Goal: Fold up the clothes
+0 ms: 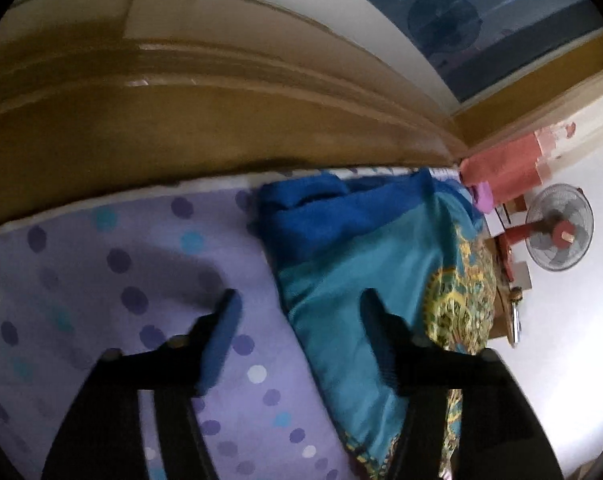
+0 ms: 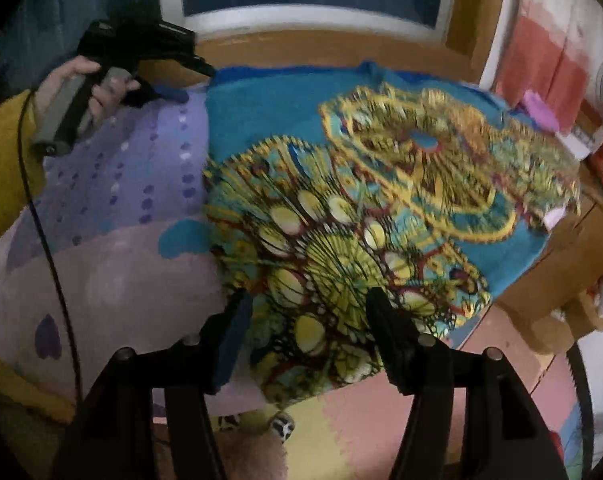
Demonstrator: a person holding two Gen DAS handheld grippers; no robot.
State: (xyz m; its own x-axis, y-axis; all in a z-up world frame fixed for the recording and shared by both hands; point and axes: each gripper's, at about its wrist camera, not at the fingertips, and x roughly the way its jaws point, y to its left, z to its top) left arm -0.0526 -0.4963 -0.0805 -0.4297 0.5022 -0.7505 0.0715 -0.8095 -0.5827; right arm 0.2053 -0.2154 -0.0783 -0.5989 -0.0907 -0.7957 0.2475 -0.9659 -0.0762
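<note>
A teal garment with a yellow and gold pattern lies spread on the purple dotted bedsheet. In the left wrist view the same garment has a darker blue part at its far end by the headboard. My left gripper is open above the garment's left edge, with sheet and cloth below the gap and nothing pinched. From the right wrist view, a hand holds this left gripper at the garment's far left corner. My right gripper hangs open over the garment's near patterned edge, its pads apart from the cloth.
A wooden headboard runs along the bed's far side. A standing fan and red and pink items stand past the bed's right end. A wooden cabinet sits beside the bed, with coloured floor mats below.
</note>
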